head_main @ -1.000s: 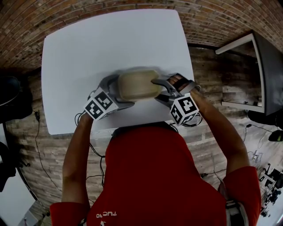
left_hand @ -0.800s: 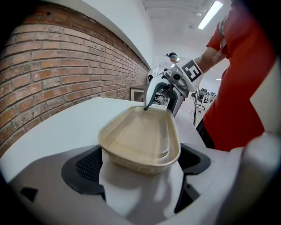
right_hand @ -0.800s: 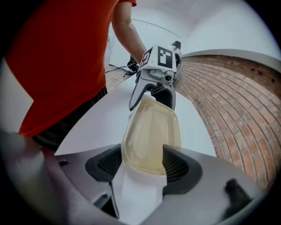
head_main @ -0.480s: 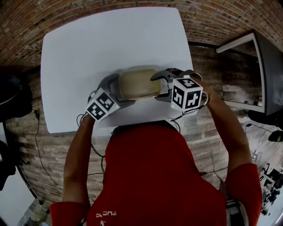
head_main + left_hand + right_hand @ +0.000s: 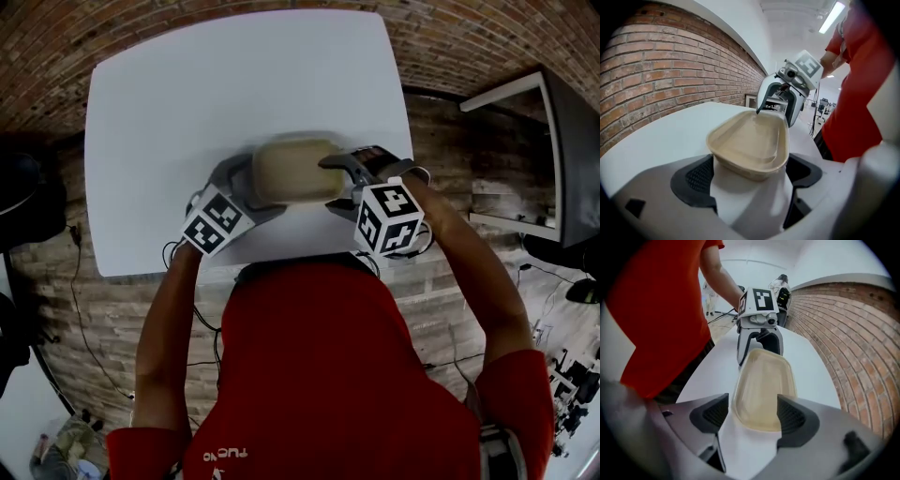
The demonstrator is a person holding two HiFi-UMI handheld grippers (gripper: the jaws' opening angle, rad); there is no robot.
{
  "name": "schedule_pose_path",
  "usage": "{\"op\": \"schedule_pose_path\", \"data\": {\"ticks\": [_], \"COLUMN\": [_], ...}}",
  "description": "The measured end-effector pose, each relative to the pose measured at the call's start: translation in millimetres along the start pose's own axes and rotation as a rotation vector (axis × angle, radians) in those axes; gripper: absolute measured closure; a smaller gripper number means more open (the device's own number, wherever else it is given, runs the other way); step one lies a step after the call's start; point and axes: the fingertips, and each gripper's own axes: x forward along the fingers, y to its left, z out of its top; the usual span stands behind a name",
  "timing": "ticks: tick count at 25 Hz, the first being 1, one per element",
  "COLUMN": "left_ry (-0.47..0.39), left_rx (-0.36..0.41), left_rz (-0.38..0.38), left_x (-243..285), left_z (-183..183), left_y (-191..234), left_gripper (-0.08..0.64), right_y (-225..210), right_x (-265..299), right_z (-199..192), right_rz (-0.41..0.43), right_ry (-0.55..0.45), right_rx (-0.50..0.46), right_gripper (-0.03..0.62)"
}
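Beige tray in L gripper, R gripper; ends hidden

Probably a lab or open office: brick floor, white desk, strip light, loose cables.

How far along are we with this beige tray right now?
Done: both tools have hold of the beige tray, the left tool shut on one end and the right tool on the opposite end. In hand: the tray is held between them over the white table, apparently off its surface. Remaining: it is not yet set down or let go.
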Motion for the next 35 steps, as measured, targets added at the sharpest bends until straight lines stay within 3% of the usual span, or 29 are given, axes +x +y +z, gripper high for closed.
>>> {"op": "schedule_pose_path", "data": {"ticks": [3,9,12,22,26,31,33,35], "left_ry": [-0.014,-0.037,-0.027,0.032,0.051,0.05,0.048,0.047], "left_rx": [-0.006,0.0,0.023,0.064,0.097,0.104,0.101,0.101], "left_rz": [0.016,0.003,-0.015,-0.081,-0.041,0.005,0.005,0.004], "left_x": [-1,-2,0,5,8,10,12,12], "left_z": [0,5,5,-2,-3,-4,-4,-4], "left_y": [1,-3,-9,-10,-5,-2,-3,-4], "left_gripper": [0.1,0.1,0.098,0.074,0.075,0.1,0.103,0.104], "right_y": [5,-4,-5,4,2,0,0,-1], "right_x": [7,30,35,34,30,22,17,12], "right_z": [16,39,37,43,44,49,50,51], "right_rz": [-0.064,-0.136,-0.127,-0.053,0.044,0.263,0.353,0.397], "right_ry": [-0.003,0.028,0.051,-0.063,-0.084,-0.122,-0.126,-0.115], "right_rx": [-0.023,-0.04,-0.07,-0.117,-0.019,0.145,0.217,0.248], "right_gripper": [0.295,0.295,0.296,0.299,0.319,0.333,0.366,0.368]}}
